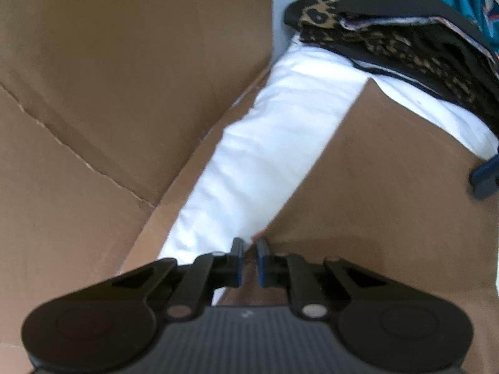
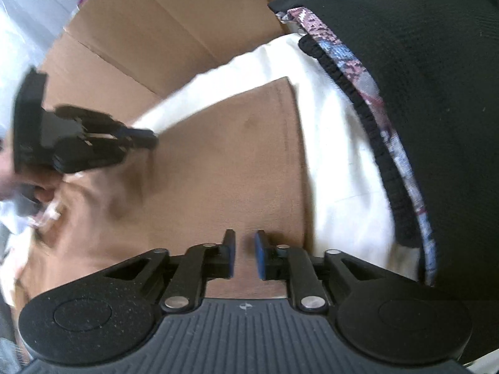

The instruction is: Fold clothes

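A brown garment point(image 1: 389, 187) lies spread on white bedding point(image 1: 280, 131). In the left wrist view my left gripper point(image 1: 248, 249) has its jaws nearly together, pinching the garment's near corner. The right wrist view shows the same left gripper point(image 2: 146, 137), held by a hand point(image 2: 43, 193), clamped on the brown garment's point(image 2: 234, 162) left edge, with wrinkles running from the grip. My right gripper point(image 2: 244, 249) hovers low over the garment's near right part; a narrow gap separates its blue pads and no cloth is pinched between them. Its tip point(image 1: 486, 177) shows at the right edge of the left wrist view.
A cardboard box point(image 1: 109, 78) stands against the bedding's far side point(image 2: 149, 31). A pile of clothes, leopard-print point(image 1: 324, 12) and black with a patterned trim point(image 2: 368, 93), lies to the right of the brown garment. White crumpled material point(image 2: 18, 46) sits at far left.
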The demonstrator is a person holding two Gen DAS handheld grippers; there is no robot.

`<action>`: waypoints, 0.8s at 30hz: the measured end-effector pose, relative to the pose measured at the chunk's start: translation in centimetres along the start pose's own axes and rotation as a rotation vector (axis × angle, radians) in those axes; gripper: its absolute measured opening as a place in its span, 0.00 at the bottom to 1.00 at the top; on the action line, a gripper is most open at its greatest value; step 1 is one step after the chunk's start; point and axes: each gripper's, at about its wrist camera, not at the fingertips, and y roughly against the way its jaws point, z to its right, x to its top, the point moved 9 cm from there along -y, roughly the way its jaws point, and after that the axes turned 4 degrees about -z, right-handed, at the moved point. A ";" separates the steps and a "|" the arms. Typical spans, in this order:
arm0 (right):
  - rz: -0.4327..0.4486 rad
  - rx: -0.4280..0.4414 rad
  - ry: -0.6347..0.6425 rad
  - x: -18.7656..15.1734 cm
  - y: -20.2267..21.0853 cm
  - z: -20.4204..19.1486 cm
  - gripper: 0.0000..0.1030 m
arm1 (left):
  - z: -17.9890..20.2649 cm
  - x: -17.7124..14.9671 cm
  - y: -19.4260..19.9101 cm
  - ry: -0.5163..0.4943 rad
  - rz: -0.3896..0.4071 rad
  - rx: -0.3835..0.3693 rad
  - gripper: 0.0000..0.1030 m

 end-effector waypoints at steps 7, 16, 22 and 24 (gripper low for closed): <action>-0.003 -0.048 -0.001 -0.3 0.4 0.6 0.22 | -2.4 -1.0 4.2 0.136 0.046 0.063 0.14; 0.022 -0.013 0.108 0.9 0.8 -3.7 0.29 | -7.3 -11.5 12.2 0.353 0.023 0.145 0.21; 0.004 0.027 0.174 1.2 -0.4 -7.7 0.30 | -9.6 -21.0 17.3 0.523 -0.019 0.221 0.24; 0.022 0.018 0.202 1.4 -0.7 -9.0 0.30 | -10.2 -24.0 19.0 0.589 -0.029 0.246 0.25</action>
